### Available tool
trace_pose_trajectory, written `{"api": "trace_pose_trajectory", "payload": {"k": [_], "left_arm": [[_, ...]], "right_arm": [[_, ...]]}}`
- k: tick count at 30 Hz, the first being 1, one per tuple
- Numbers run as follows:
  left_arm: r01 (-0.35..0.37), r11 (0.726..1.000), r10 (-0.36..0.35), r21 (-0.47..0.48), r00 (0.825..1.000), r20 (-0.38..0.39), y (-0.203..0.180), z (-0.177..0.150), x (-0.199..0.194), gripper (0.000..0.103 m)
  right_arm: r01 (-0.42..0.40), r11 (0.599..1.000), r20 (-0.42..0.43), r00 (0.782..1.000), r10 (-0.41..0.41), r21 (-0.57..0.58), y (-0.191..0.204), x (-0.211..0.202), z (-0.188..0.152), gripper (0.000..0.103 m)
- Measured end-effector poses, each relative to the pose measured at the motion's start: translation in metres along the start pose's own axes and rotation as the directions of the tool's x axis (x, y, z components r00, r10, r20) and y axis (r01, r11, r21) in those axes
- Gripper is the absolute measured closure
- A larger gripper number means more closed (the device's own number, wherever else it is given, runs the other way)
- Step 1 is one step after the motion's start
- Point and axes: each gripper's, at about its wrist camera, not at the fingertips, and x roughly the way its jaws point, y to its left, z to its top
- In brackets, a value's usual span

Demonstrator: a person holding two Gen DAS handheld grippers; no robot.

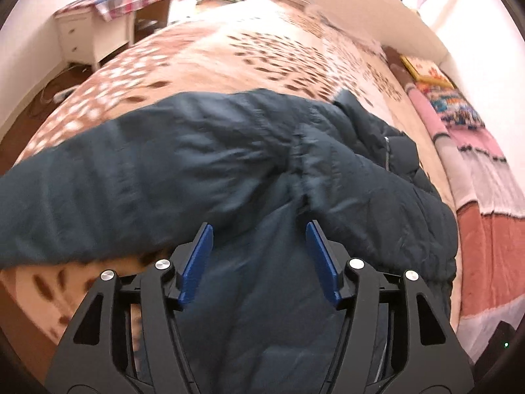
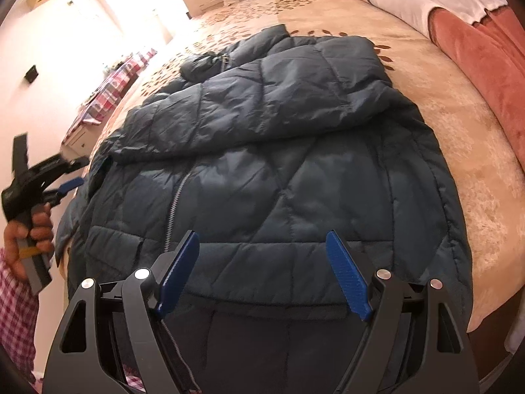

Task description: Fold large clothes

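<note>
A dark teal quilted puffer jacket (image 2: 279, 170) lies spread on the bed, zipper (image 2: 174, 207) up, with one sleeve folded across its chest. In the left wrist view the jacket (image 1: 229, 170) fills the middle, a sleeve stretching left. My left gripper (image 1: 259, 229) is open and empty, hovering just over the jacket's side; it also shows at the left edge of the right wrist view (image 2: 70, 185), held in a hand. My right gripper (image 2: 262, 239) is open and empty above the jacket's hem.
The bed has a beige leaf-patterned cover (image 1: 229, 49) and a pink and red folded blanket (image 2: 475, 42) along one side. A white desk with a checked cloth (image 1: 98, 19) stands beyond the bed. A headboard (image 1: 361, 10) is behind.
</note>
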Motion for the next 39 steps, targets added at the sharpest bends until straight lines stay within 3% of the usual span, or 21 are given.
{"api": "trace_pose_trajectory", "payload": {"k": [4,9,14,21,26,28,29,30,31,33,36,39], "left_arm": [[-0.022,0.989,0.026,-0.144,0.999,0.023,0.067,-0.019,-0.029,0.044],[-0.016,0.930,0.040,-0.368,0.997,0.059,0.156,-0.037,-0.056,0.044],[0.047,0.795,0.009,-0.605,0.996,0.090,0.226,-0.050,-0.057,0.044],[0.116,0.619,-0.072,-0.777,0.993,0.091,0.258,-0.073,-0.028,0.044],[0.158,0.537,-0.039,-0.828,0.986,0.163,0.269,-0.075,-0.018,0.044],[0.153,0.521,-0.025,-0.840,0.986,0.165,0.271,-0.072,-0.014,0.044],[0.151,0.516,-0.017,-0.843,0.986,0.166,0.272,-0.071,-0.012,0.044],[0.141,0.519,0.004,-0.843,0.986,0.167,0.270,-0.070,-0.011,0.050],[0.102,0.543,0.043,-0.834,0.988,0.149,0.267,-0.067,-0.010,0.072],[0.038,0.609,0.095,-0.792,0.988,0.120,0.263,-0.059,-0.011,0.093],[0.001,0.669,0.153,-0.744,0.978,0.138,0.259,-0.050,-0.032,0.097],[0.001,0.761,0.183,-0.649,0.959,0.217,0.228,-0.026,-0.060,0.098]], "right_arm": [[-0.008,1.000,-0.009,1.000,0.008,-0.025,0.012,0.000,-0.004,0.025],[-0.012,0.998,-0.017,1.000,0.011,-0.057,0.026,0.001,-0.008,0.025],[-0.013,0.996,-0.025,1.000,0.011,-0.083,0.038,0.002,-0.011,0.025],[0.005,0.994,-0.025,1.000,-0.008,-0.107,0.045,0.000,-0.014,0.025],[0.015,0.994,-0.027,0.999,-0.018,-0.106,0.045,0.000,-0.013,0.025],[0.015,0.994,-0.024,1.000,-0.018,-0.105,0.045,0.001,-0.014,0.025],[0.016,0.994,-0.025,1.000,-0.019,-0.106,0.045,0.001,-0.014,0.025],[0.015,0.994,-0.026,1.000,-0.017,-0.106,0.044,0.001,-0.014,0.025],[0.012,0.994,-0.027,1.000,-0.015,-0.105,0.044,0.001,-0.014,0.025],[0.009,0.995,-0.027,1.000,-0.012,-0.102,0.043,0.001,-0.014,0.025],[0.009,0.995,-0.020,1.000,-0.011,-0.103,0.042,-0.001,-0.014,0.025],[0.011,0.996,0.001,1.000,-0.011,-0.086,0.035,-0.004,-0.013,0.025]]}}
